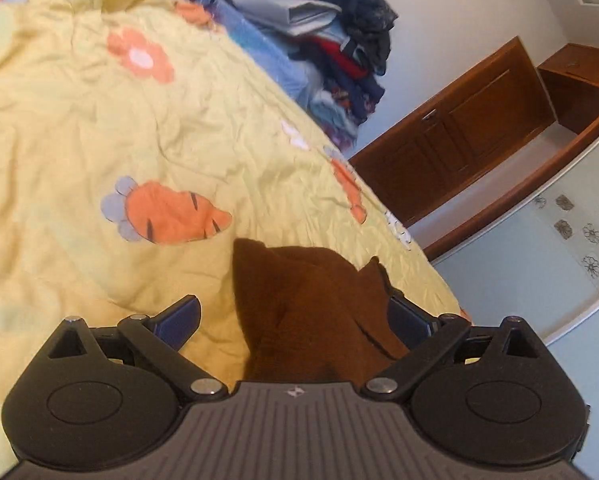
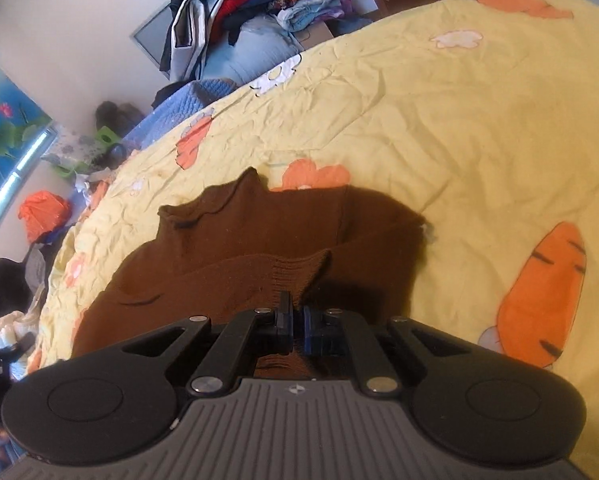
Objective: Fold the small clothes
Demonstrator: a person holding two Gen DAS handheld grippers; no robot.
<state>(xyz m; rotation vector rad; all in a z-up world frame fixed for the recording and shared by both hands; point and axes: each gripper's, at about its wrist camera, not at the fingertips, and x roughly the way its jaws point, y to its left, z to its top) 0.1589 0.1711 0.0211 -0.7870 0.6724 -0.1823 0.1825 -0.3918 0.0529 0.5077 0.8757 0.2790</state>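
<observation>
The right gripper (image 2: 296, 322) has its fingers pinched together on the ribbed hem of the brown sweater (image 2: 259, 248), which lies on the bed (image 2: 479, 120) right at the fingertips and spreads away from them, its long axis running from lower left to upper right across the right wrist view, with a folded flap already lying over the body. The left gripper (image 1: 295, 316) has its fingers spread wide; a bunched part of the sweater (image 1: 299, 312) sits between them, touching or just beside the right-hand pad, but nothing is clamped. So the right side has the hold, and the coming fold likely turns on carrying that hem forward over the body, with the left free to pin or take a corner. Beyond the bed's far edge sits a clothes pile (image 2: 239, 8).
</observation>
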